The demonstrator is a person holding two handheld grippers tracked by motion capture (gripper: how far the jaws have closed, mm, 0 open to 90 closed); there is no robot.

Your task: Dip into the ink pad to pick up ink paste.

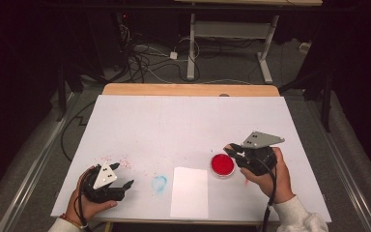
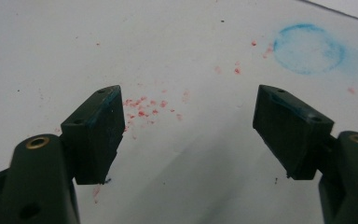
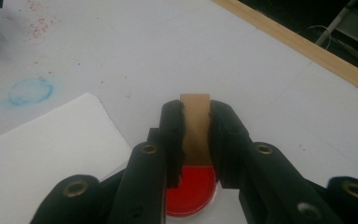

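Black left gripper sits nearest, jaws spread wide, empty, over red specks. Blue ring stain is just beside it; one white paper sheet lies right of that. Right gripper pinches one tan wooden stamp, long axis along the jaws, directly over the red ink pad. Paper lies just left of the pad, nearer the right hand. Count: one stamp, one pad, one sheet.
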